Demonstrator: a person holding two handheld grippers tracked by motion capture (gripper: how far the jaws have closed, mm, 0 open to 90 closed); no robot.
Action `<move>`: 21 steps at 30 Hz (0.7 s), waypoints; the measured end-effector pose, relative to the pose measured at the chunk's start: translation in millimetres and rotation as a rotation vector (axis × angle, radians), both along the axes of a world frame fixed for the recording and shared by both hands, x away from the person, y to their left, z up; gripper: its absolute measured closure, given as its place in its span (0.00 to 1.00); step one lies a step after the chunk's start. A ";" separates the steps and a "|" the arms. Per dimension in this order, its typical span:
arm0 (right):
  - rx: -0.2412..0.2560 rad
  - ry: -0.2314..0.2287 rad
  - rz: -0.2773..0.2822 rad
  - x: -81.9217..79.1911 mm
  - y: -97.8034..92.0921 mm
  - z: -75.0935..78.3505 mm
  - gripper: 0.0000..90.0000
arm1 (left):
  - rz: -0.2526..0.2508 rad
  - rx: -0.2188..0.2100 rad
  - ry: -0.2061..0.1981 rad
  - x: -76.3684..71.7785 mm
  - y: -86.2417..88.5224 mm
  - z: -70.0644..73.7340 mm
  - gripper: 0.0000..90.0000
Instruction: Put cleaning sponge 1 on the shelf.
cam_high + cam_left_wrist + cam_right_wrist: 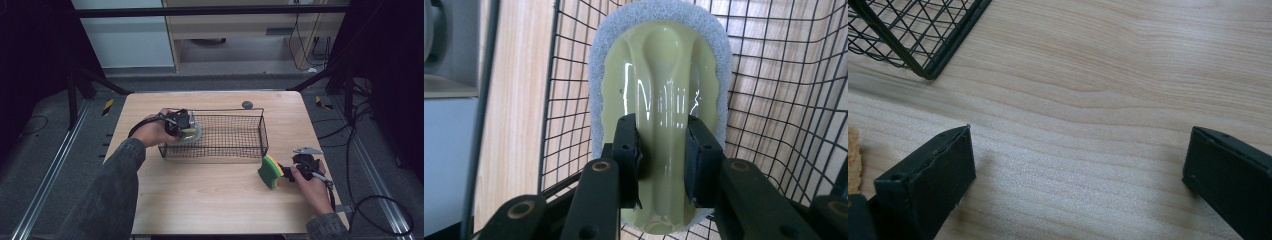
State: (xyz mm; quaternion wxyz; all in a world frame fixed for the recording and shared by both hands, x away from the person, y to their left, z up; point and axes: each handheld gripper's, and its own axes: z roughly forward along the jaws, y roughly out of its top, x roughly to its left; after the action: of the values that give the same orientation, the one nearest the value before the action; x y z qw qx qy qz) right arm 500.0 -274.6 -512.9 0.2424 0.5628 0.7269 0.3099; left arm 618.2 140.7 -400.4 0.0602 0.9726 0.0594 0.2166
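Observation:
A black wire basket stands on the middle of the wooden table. At its left end my left gripper holds a scrubber with an olive-green glossy handle and a white pad. In the left gripper view the jaws are shut on the handle's raised ridge, with the scrubber inside the basket. A green and yellow sponge stands on edge at the right front. My right gripper is just right of it, open. In the right gripper view bare wood lies between the wide jaws; the sponge's yellow edge shows at far left.
A small grey round object sits at the table's back edge behind the basket. The basket's corner lies ahead-left of the right gripper. Open wood lies in front of the basket. Dark frame struts stand beyond the table's back corners.

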 end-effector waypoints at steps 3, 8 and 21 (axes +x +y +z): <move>0.000 0.000 0.000 0.0 0.0 0.0 0.01 | 0.003 -0.003 0.008 0.6 0.2 -3.9 0.79; -0.001 0.000 0.000 0.0 0.0 0.0 0.01 | 0.011 -0.008 0.024 1.7 2.3 -12.3 0.78; 0.000 0.000 0.000 0.0 0.0 0.0 0.01 | 0.023 -0.004 0.048 5.3 1.8 -19.3 0.77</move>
State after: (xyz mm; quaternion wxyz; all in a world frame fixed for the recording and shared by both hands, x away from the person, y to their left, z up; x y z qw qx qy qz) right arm 500.0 -274.5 -512.9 0.2424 0.5629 0.7269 0.3098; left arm 623.6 142.5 -419.7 0.0582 0.9766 0.0724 0.1939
